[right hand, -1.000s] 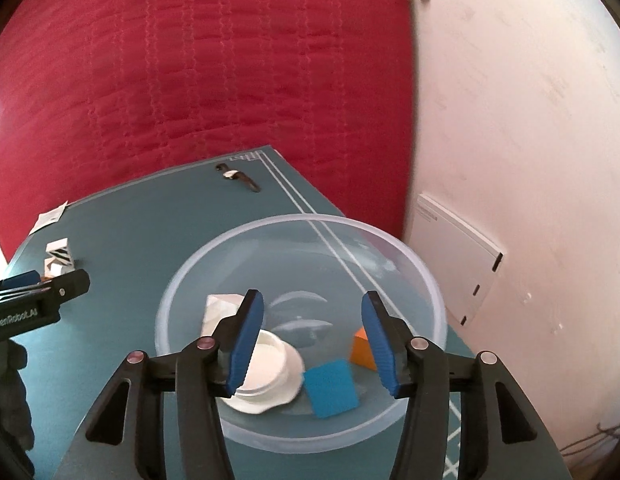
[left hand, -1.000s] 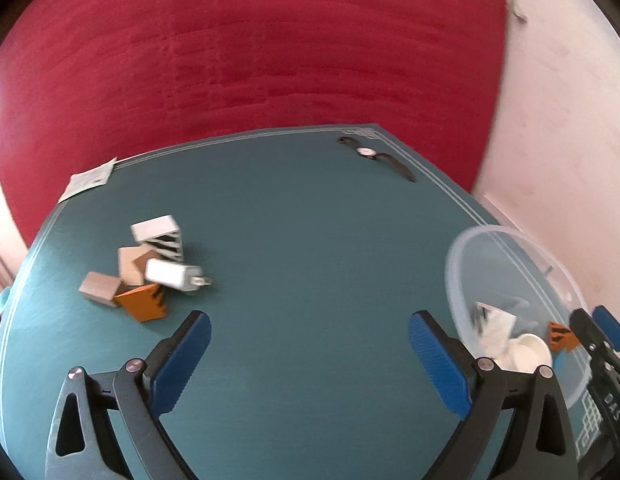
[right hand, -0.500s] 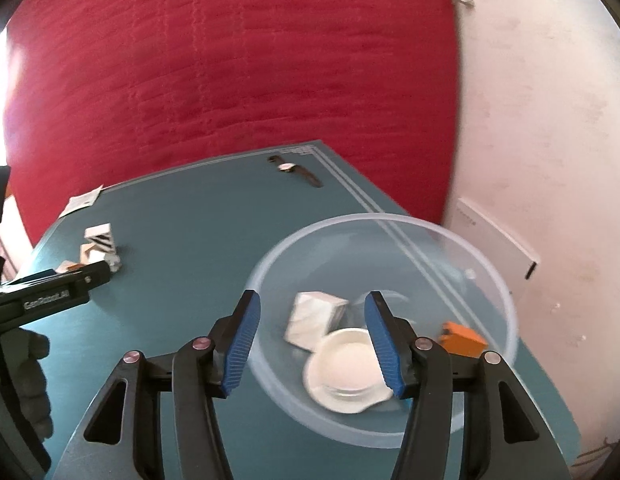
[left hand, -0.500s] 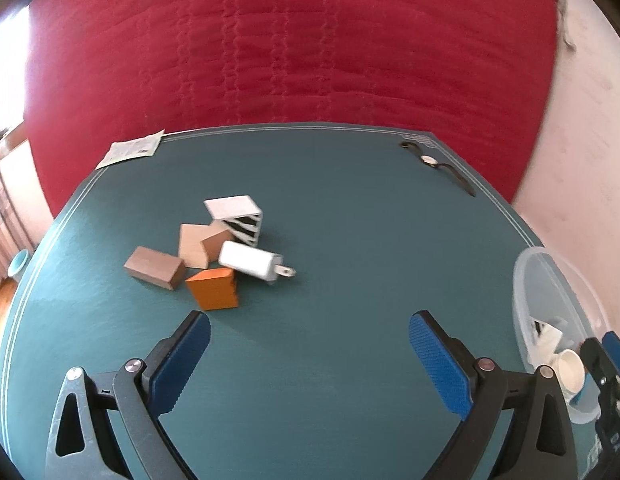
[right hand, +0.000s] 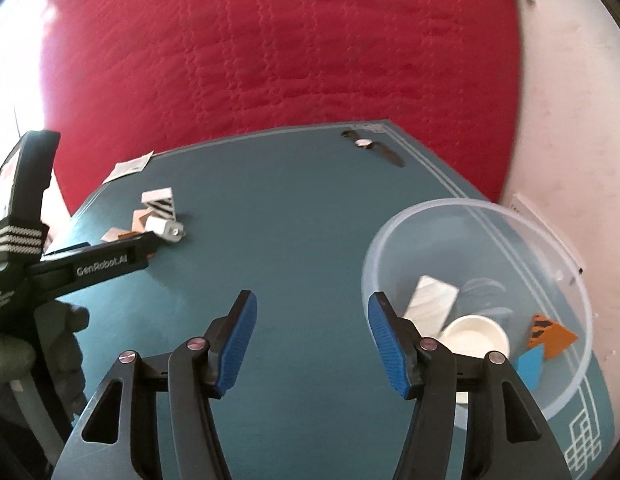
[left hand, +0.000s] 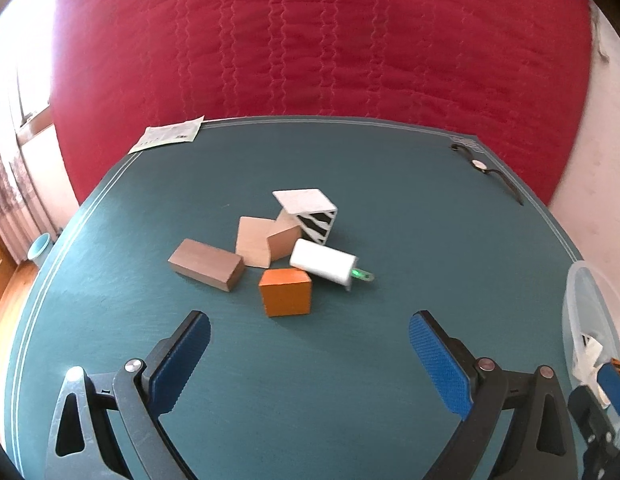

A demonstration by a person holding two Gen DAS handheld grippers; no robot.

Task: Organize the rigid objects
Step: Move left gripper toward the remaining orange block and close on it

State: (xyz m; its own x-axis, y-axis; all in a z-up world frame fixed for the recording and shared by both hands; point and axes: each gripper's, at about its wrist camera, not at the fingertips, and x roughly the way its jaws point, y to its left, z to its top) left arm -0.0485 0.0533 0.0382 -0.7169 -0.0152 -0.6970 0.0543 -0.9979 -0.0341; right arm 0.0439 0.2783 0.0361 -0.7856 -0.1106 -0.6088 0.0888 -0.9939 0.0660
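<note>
Left tool (left hand: 310, 344): my jaws stand wide apart with nothing between them, above bare counter (left hand: 430, 208), just short of the pile.
Right tool (right hand: 310, 330): jaws parted and just been widening, nothing between them; it hangs over bare counter left of the bowl.
Pile: orange cube (left hand: 285, 291) nearest my left tool; brown block (left hand: 206, 264) to its left; tan block (left hand: 266, 242) behind; white charger (left hand: 324, 266) leaning against the cube's top right; striped white box (left hand: 310, 212) at the back.
Bowl (right hand: 566, 248): clear, at the counter's right edge; holds a white dish (right hand: 476, 336), a pale block (right hand: 430, 302), an orange piece (right hand: 550, 334), and what looks like a blue one.
Far edge: wristwatch (left hand: 486, 170).
</note>
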